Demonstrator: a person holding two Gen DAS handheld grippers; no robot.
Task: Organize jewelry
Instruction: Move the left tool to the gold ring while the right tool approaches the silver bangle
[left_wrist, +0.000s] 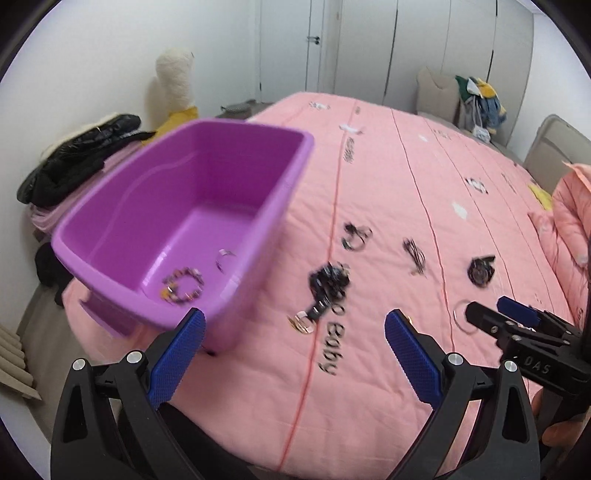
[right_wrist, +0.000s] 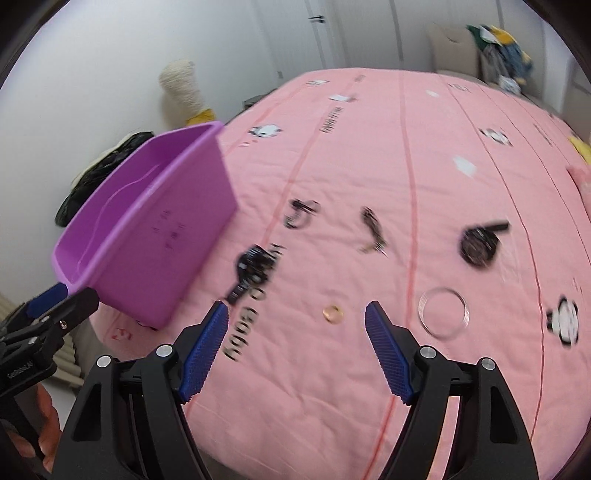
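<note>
Both grippers, left (left_wrist: 293, 334) and right (right_wrist: 295, 317), hover wide open and empty; loose jewelry lies near the bed's front edge beside the purple bin (left_wrist: 122, 206), and the thin gold ring (right_wrist: 333, 314) risks sinking into the soft quilt (right_wrist: 406, 166) and slipping the fingers.

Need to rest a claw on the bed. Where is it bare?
Bare: pink bedspread nearest the claws, and beyond the jewelry toward the headboard. Crowded: middle band from purple bin past gold ring to silver bangle.
</note>
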